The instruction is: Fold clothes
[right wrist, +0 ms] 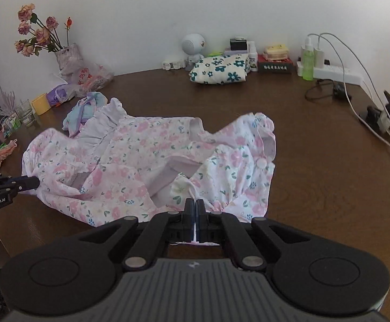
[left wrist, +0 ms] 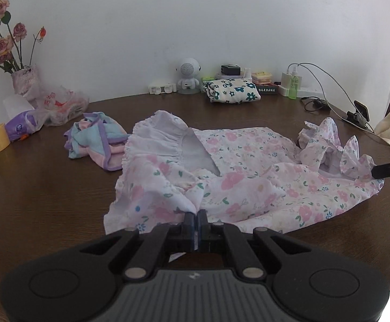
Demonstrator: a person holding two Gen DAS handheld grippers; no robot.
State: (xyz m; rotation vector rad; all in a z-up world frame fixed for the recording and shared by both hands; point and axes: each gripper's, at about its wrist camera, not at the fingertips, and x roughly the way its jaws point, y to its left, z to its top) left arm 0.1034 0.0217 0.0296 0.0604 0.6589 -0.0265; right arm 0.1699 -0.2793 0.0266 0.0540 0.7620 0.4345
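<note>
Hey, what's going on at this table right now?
A person is folding laundry with two handheld grippers. The left gripper and the right gripper each have their jaws shut on the near edge of a pink floral dress, which lies rumpled on the brown table. A folded blue-flowered cloth sits by the wall; a pastel garment lies unfolded.

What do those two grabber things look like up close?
Both look alike. The left gripper and right gripper are matte black plastic, with two thin flat fingers, angled linkage bars, silver round pivot pins, and a ribbed grey body flanked by round discs. In the right wrist view, the left gripper's side reads "GenRobot.AI" in white.
</note>
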